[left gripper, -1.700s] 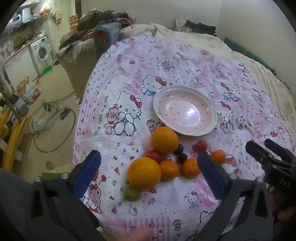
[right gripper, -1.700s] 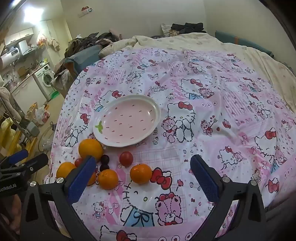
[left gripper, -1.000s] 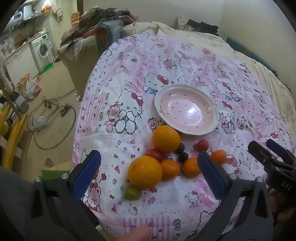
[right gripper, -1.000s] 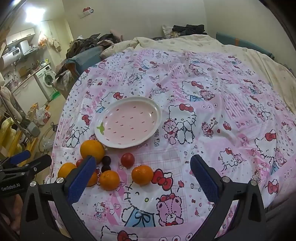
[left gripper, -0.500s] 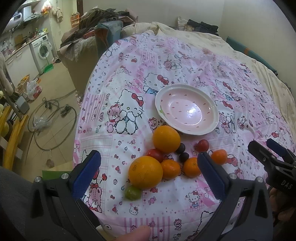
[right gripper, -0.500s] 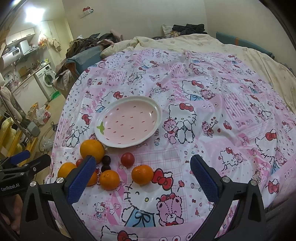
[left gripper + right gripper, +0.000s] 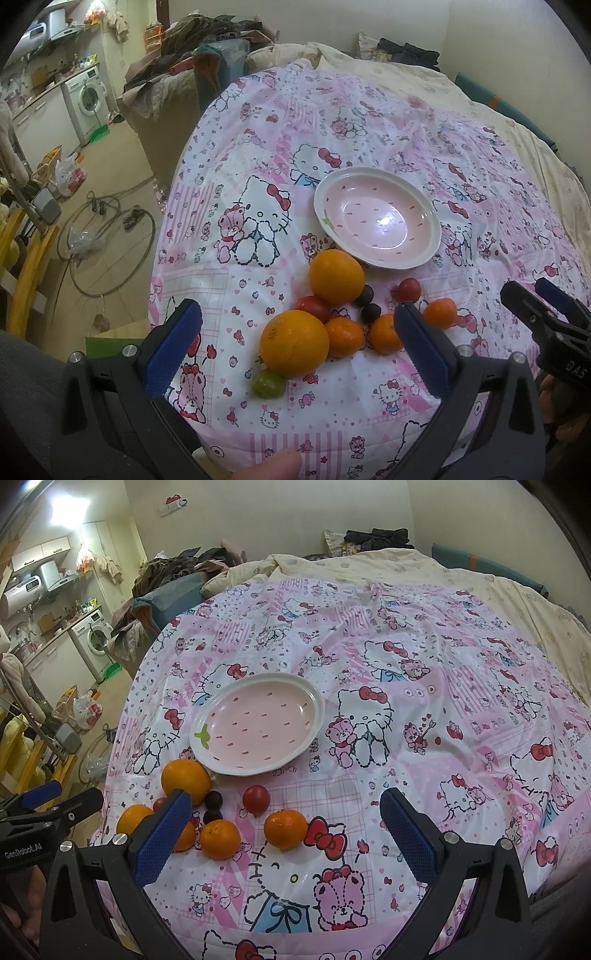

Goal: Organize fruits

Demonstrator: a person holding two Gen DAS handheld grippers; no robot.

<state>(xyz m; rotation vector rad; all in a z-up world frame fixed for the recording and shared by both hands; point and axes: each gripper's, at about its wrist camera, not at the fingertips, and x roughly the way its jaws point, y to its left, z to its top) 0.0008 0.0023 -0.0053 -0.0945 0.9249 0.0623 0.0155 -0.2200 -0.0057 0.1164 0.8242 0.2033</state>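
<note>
- Grippers came first, nearest the cameras: the left gripper was spread wide with nothing between its blue pads, and the right gripper was equally wide and empty, both hovering above the bed's near edge.
- Fruit sat just beyond, all loose on the pink cartoon-print cover; by my reading, sorting had not begun.
- Seen from the left wrist, a small green fruit lay closest, touching the big orange at its 12 o'clock.
- At 3 o'clock of that orange, two mandarins sat side by side, with a third mandarin further right.
- Behind them were a red tomato, two dark plums, a second tomato and a second large orange.
- Farthest stood the strawberry-patterned plate, bare inside, its rim just beside the second orange at 1 o'clock.
- Judged from this, every piece was left to move, presumably onto the plate.
</note>
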